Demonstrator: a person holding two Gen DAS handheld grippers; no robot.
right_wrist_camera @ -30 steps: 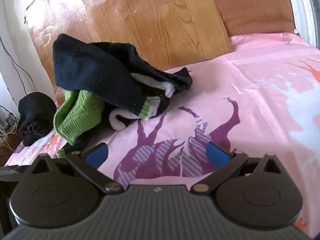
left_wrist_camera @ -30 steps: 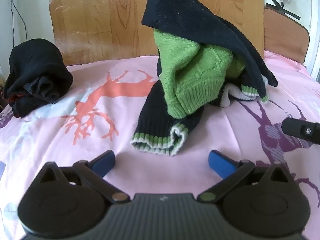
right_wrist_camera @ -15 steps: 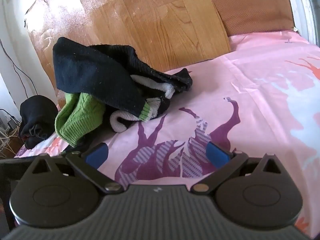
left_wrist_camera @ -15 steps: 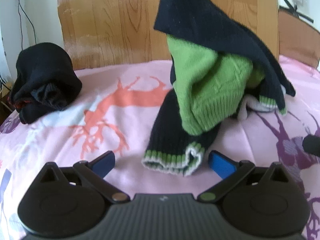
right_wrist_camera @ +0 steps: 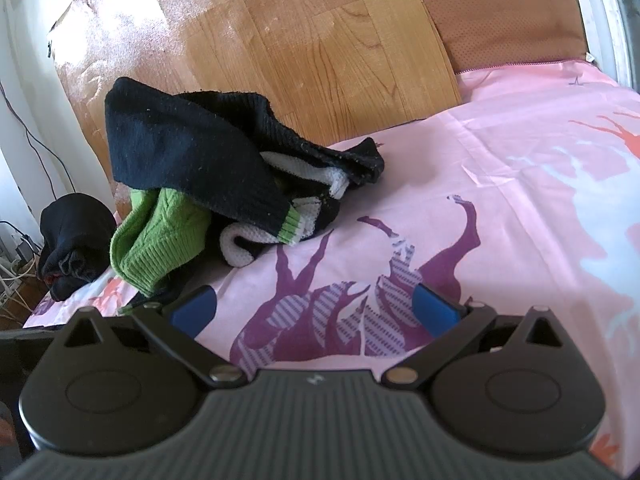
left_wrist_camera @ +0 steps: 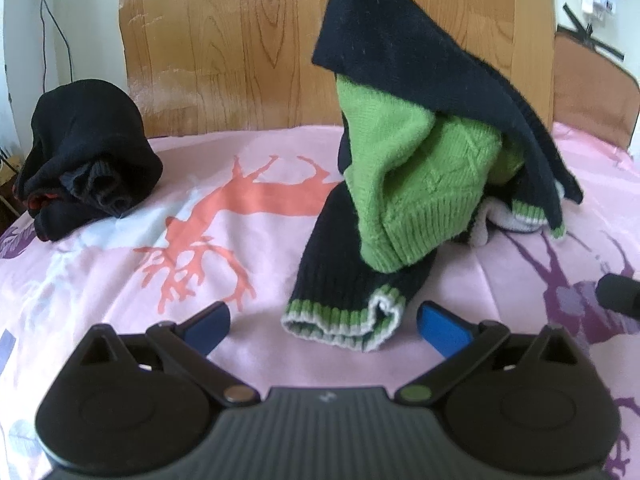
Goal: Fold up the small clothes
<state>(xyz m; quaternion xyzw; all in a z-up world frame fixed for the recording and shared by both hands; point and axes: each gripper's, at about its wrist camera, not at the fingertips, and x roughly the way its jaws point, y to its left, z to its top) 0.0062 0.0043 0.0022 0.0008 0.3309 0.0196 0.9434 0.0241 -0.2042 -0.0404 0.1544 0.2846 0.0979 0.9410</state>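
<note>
Left claw: the left claw [left_wrist_camera: 322,320] hangs low over the bed with its blue fingers [left_wrist_camera: 440,326] spread wide and nothing between them; the sweater's striped cuff lies just ahead, close to the right finger, and whether they touch cannot be told.

Right claw: the right claw [right_wrist_camera: 314,307] is likewise spread wide and empty, over the purple deer print [right_wrist_camera: 340,312] on the sheet; its blue fingers [right_wrist_camera: 194,308] grip nothing.

Sweater: a small navy sweater [left_wrist_camera: 404,68] with a green knit part [left_wrist_camera: 420,184] is heaped near the middle of the bed, close to the headboard. In the left wrist view it rises in a peak whose top runs out of frame, so what holds it up cannot be told. One sleeve hangs down to the sheet, ending in a green-and-white cuff [left_wrist_camera: 344,322].

Same sweater, right view: the sweater [right_wrist_camera: 192,152] shows as a bunched mound to the left of the claw.

Dark bundle: a black bundle of clothes [left_wrist_camera: 84,152] sits well apart at the bed's far left edge.

Bed: pink sheet [right_wrist_camera: 520,152] with a coral deer print [left_wrist_camera: 240,208]; wooden headboard [right_wrist_camera: 300,48] behind.
</note>
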